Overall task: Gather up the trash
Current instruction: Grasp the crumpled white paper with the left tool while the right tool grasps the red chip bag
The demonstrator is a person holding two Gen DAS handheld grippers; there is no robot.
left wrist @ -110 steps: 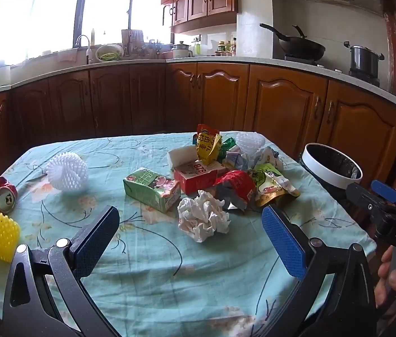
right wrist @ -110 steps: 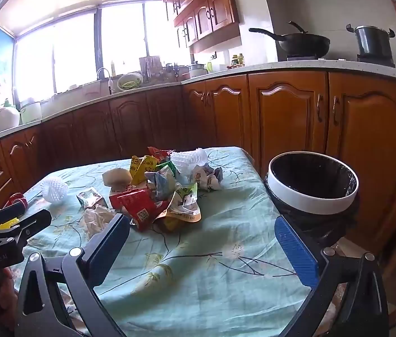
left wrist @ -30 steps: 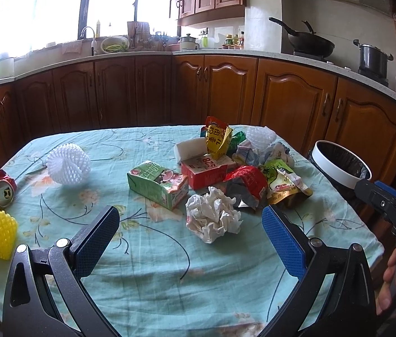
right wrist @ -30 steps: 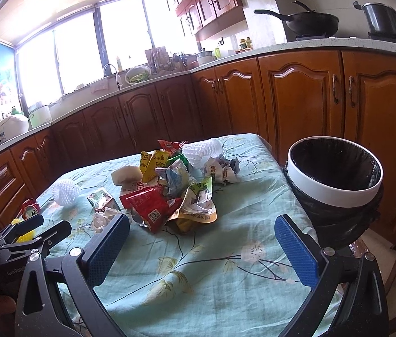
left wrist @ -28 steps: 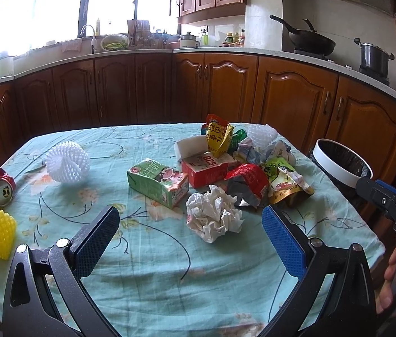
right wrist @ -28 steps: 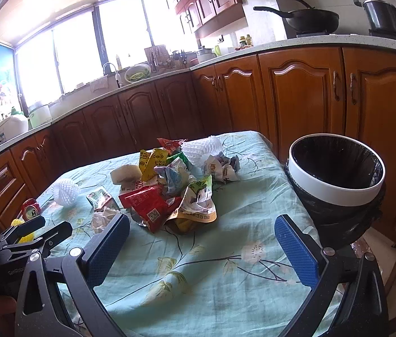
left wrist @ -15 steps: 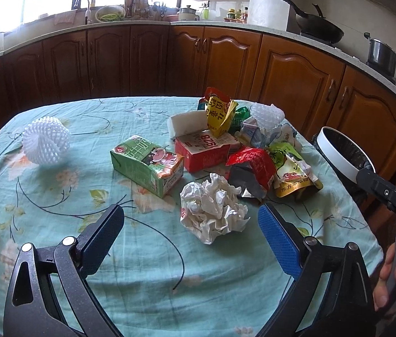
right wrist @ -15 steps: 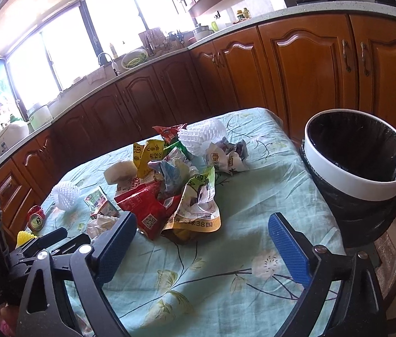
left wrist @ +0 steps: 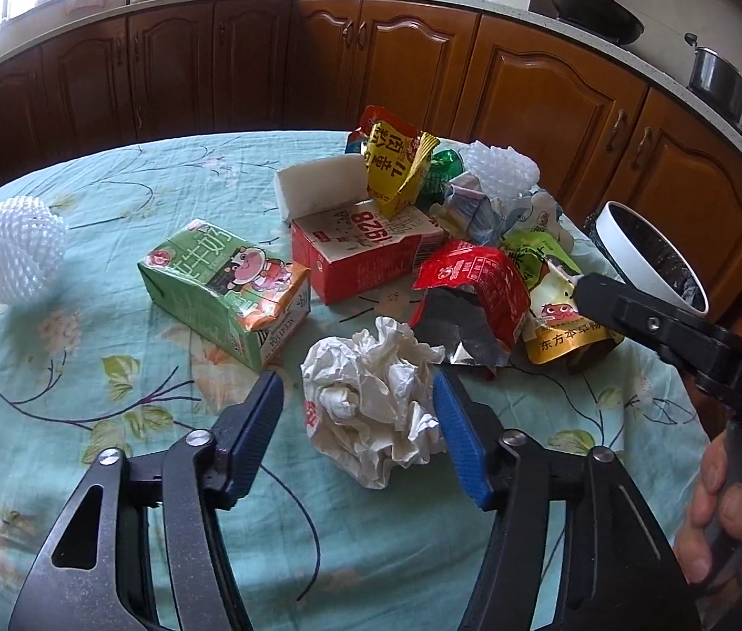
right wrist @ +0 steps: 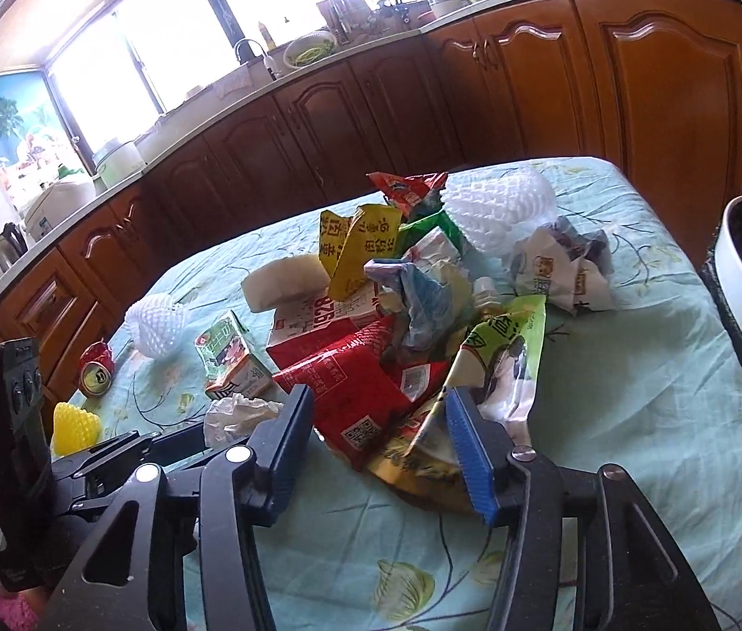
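The digits "1928" are printed, upside down, on the white top of the red carton [left wrist: 365,250], at the middle of the table. Chinese characters reading "牛奶" are seen on the green carton [left wrist: 223,289] to its left. Red Chinese characters, upside down, are carried by the yellow wrapper [left wrist: 394,165] behind the red carton. "东方" can be read on the yellow pouch [left wrist: 562,331] at the right. The letters "DAS" are marked in white on the right gripper [left wrist: 686,336].
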